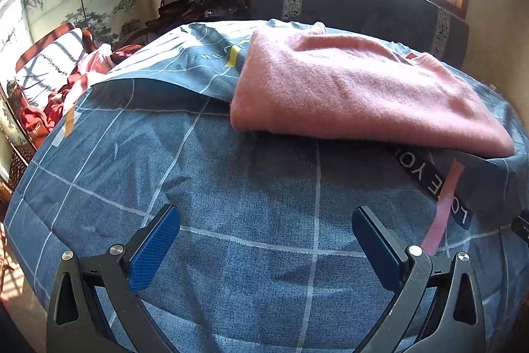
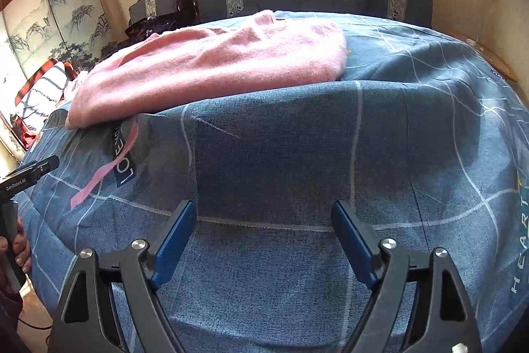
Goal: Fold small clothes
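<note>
We hold our left gripper (image 1: 266, 217) tilted downward, its two blue-padded fingers (image 1: 155, 248) spread wide toward five and seven o'clock of the left wrist view, nothing between them. Our right gripper (image 2: 264, 214) points down at a like slant, jaws parted with nothing between the pads. In the right wrist view, our left hand (image 2: 20, 250) shows at nine o'clock, fingers wrapped around the left gripper's dark handle.
</note>
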Motion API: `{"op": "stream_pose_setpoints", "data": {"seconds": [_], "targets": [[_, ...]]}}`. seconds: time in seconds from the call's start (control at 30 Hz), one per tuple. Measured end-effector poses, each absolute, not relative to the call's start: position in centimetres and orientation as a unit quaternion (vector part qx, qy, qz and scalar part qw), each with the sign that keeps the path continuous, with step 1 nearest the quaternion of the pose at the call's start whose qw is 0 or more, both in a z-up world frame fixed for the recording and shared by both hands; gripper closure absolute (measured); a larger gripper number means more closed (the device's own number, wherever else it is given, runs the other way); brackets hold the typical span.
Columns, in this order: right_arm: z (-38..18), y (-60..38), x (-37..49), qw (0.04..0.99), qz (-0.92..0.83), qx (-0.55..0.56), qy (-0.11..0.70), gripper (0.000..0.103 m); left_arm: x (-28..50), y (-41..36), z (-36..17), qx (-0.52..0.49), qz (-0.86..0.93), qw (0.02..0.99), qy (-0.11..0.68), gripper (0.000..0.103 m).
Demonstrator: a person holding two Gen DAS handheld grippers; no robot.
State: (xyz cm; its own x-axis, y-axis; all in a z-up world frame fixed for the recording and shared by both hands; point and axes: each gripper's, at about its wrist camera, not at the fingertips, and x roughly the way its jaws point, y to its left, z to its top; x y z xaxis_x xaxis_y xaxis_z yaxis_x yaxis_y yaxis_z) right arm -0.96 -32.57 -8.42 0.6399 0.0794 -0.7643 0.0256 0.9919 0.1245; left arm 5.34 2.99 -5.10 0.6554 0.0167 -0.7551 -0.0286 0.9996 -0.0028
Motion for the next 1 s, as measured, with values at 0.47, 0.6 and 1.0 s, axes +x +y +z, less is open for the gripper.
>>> {"op": "stream_pose_setpoints", "data": {"seconds": [0.47, 0.6, 1.0], "targets": [[-8.5, -31.5, -0.9, 0.904, 0.032, 0.043, 0.424, 0.019, 3.6, 2.4, -3.5, 0.010, 0.011, 0.937, 0.350, 0.000], [-8.5, -31.3, -1.0, 0.905, 0.033, 0.036, 0.422, 0.017, 3.0, 1.6, -1.4, 0.032, 0.018, 0.948, 0.316, 0.000], [-8.5, -31.5, -0.9, 0.905, 0.045, 0.042, 0.422, 0.014, 5.8, -0.8, 1.4, 0.079, -0.008, 0.941, 0.328, 0.000]]}}
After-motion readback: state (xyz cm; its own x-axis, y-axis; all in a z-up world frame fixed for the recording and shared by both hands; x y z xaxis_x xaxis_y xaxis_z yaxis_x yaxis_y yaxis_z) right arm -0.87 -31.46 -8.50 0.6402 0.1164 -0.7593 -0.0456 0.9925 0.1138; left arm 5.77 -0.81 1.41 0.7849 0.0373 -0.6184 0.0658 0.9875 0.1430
